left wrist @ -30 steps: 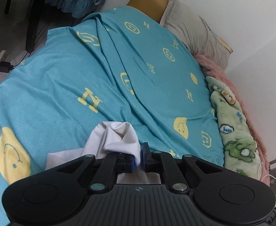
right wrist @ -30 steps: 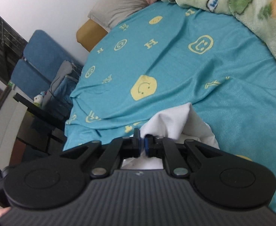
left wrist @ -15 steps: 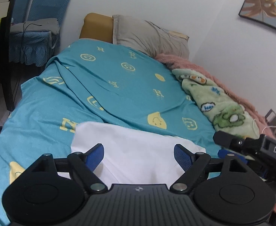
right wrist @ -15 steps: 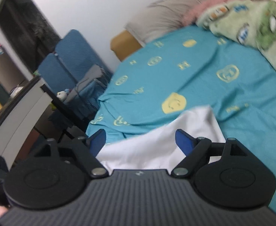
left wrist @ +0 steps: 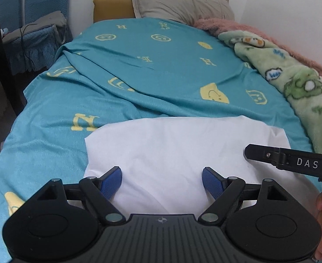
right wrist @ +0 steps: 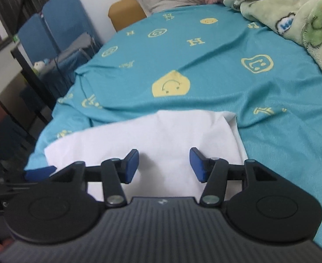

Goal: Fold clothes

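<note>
A white garment (left wrist: 172, 149) lies flat and folded on the teal bed sheet (left wrist: 139, 76), at the near end of the bed. It also shows in the right wrist view (right wrist: 161, 135). My left gripper (left wrist: 162, 183) is open and empty, raised just above the garment's near edge. My right gripper (right wrist: 164, 164) is open and empty above the garment's right part. The right gripper's black body (left wrist: 292, 162) shows at the right edge of the left wrist view.
A green cartoon blanket (left wrist: 292, 81) and a pink one (left wrist: 237, 26) lie along the wall side. A grey pillow (left wrist: 180, 4) sits at the head. Blue chairs (right wrist: 58, 30) and a dark desk (right wrist: 29, 70) stand left of the bed.
Both grippers let go of the white garment and opened. They pulled back and rose, and the garment now lies spread flat on the sheet.
</note>
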Motion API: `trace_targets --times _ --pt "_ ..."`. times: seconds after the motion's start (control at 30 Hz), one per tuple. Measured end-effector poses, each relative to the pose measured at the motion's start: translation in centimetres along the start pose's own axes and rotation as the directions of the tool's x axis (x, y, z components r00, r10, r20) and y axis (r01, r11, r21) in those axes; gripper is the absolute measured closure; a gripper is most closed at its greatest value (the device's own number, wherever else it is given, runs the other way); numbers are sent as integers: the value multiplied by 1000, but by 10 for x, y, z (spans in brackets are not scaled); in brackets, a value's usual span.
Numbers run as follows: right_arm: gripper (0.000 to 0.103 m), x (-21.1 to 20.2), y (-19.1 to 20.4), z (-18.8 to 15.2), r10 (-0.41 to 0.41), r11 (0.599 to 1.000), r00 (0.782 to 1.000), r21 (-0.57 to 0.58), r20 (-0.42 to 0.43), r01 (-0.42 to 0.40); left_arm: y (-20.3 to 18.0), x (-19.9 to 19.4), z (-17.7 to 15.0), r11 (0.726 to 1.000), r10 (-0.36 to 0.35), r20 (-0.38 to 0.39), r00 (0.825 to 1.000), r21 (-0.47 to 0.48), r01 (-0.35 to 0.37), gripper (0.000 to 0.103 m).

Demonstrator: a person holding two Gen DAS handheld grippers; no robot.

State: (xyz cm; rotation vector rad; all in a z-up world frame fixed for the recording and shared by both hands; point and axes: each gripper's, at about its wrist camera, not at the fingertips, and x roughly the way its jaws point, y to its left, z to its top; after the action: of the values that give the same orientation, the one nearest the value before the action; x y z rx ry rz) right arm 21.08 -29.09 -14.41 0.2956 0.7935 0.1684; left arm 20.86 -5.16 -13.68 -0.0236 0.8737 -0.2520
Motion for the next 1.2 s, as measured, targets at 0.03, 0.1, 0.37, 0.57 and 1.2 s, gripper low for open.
trace_targets --times 0.03,0.1,0.37,0.57,1.2 --pt "49 -3 2 -1 0 1000 1000 -4 0 0 -1 -1 -1 1000 3 0 1000 9 -3 21" --pt "48 -11 5 -2 8 1000 1000 -2 4 -8 -3 -9 -4 1000 3 5 1000 16 -4 21" --pt "48 -69 17 -20 -25 1000 1000 -5 19 25 -14 -63 -17 1000 -3 -6 1000 -15 3 21" --pt "48 -109 25 -43 -33 999 999 1 10 33 -25 -94 -48 999 -22 -40 999 -43 20 20" --pt "50 -81 11 -68 -80 996 986 16 -148 83 -9 -131 -82 934 -179 -70 981 -326 147 17"
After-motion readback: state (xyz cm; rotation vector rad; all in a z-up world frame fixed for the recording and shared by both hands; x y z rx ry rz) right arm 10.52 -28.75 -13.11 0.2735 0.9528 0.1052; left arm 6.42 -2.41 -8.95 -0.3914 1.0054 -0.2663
